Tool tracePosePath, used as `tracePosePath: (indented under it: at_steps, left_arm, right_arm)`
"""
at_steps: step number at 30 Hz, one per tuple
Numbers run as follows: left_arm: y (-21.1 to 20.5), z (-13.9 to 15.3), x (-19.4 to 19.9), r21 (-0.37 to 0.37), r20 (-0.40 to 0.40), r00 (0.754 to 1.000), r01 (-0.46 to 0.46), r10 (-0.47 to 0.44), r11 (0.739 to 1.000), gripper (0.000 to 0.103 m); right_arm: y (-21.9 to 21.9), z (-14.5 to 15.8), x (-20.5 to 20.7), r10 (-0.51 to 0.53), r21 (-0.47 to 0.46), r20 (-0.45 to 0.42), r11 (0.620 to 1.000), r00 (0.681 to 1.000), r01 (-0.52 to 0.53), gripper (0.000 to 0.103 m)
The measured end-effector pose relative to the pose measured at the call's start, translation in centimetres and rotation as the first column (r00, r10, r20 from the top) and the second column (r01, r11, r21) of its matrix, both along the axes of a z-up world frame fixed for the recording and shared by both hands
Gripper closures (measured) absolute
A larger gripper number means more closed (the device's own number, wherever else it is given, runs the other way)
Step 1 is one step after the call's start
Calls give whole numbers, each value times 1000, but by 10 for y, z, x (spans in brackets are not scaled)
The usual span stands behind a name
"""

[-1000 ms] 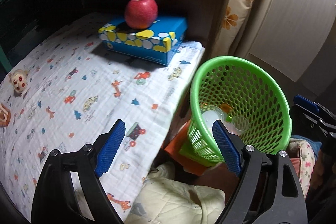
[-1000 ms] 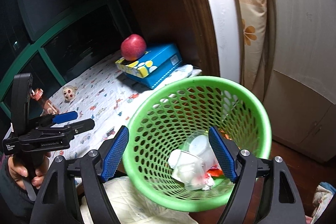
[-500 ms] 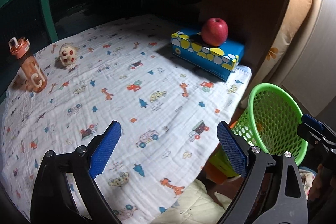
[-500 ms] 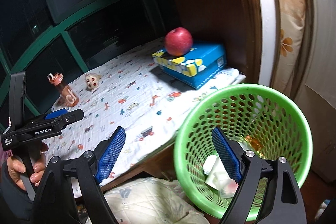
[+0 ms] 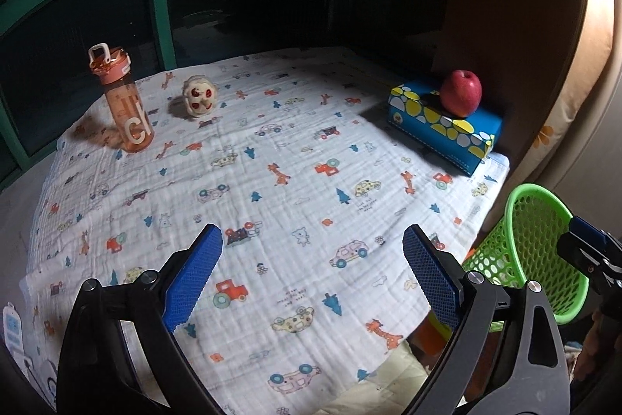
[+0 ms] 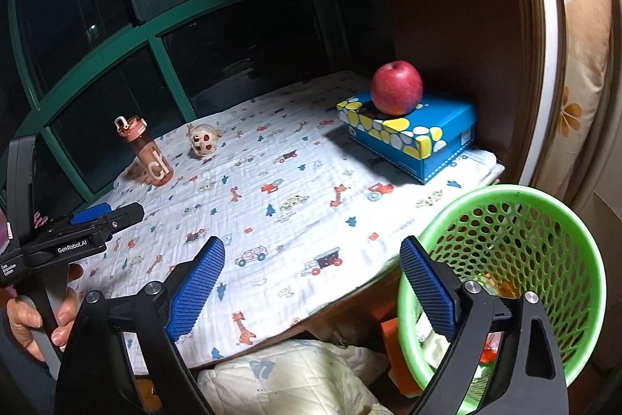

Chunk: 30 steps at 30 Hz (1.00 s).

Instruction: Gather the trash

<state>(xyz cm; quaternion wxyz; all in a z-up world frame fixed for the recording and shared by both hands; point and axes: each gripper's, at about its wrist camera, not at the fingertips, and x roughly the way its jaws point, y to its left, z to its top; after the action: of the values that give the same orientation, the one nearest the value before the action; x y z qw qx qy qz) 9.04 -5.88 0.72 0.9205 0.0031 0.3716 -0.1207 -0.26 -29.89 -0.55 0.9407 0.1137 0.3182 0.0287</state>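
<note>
A green mesh basket point(image 6: 525, 259) stands beside the table's right edge, with pale trash partly visible at its bottom; it also shows in the left wrist view point(image 5: 544, 251). My left gripper point(image 5: 311, 275) is open and empty over the near part of the patterned tablecloth point(image 5: 272, 181). My right gripper point(image 6: 311, 282) is open and empty above the table's front right edge, its right finger in front of the basket. The left gripper also shows in the right wrist view point(image 6: 89, 220), and the right gripper at the edge of the left wrist view point(image 5: 587, 247).
An orange water bottle point(image 5: 120, 104) and a small round toy point(image 5: 199, 96) stand at the far left. A red apple point(image 5: 460, 93) sits on a blue tissue box point(image 5: 443, 127) at the far right. A dark window frame is behind. Bedding point(image 6: 295, 372) lies below the table.
Both grippers have pulled back and swung left, away from the basket. The views now take in the whole table; the bottle and toy have come into sight.
</note>
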Motion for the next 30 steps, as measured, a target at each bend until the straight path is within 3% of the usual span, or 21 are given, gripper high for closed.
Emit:
tracePosePath:
  at_steps: [12,18,30]
  left_arm:
    - [33,1,-15,-18,34,993,-117,117,993,8]
    - [39,0,-20,24,62,985,-163,161,986,6]
    - [40,5,-27,26,83,981,-179,177,983,6]
  right_arm:
    - [22,3,1,11,-40,16,999,1000,-10,12]
    - [24,3,1,-3,-42,20,999,1000,4,12]
    - [29,7,-5,-16,-58,37,998,999,18,12]
